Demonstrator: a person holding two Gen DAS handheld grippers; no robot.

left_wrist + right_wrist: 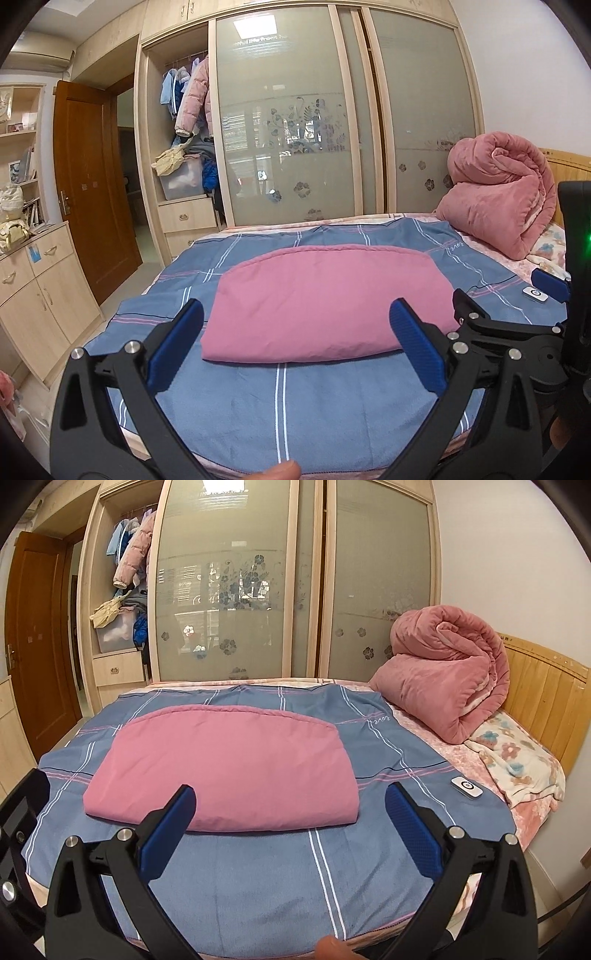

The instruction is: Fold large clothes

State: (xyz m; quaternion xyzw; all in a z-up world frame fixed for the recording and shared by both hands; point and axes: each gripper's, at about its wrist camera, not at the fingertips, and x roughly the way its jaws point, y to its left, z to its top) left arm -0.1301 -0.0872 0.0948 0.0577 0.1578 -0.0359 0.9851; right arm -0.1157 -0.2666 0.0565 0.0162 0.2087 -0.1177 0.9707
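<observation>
A pink garment lies folded into a thick flat bundle in the middle of the blue plaid sheet that covers the bed, its folded edge toward the cameras and its curved edge toward the wardrobe. In the left wrist view the left gripper hangs above the near part of the sheet with its blue fingers wide apart and nothing between them; the garment's near edge sits between the fingertips at 12 o'clock. The right gripper is likewise spread open and empty, with the garment at its 11 o'clock. The right gripper's black frame also shows at 3 o'clock in the left view, close beside the left one. A small white remote rests on the sheet at 3 o'clock from the garment, apart from it. A rolled pink quilt sits by the wooden headboard, at 2 o'clock. A fingertip shows at the bottom edge.
</observation>
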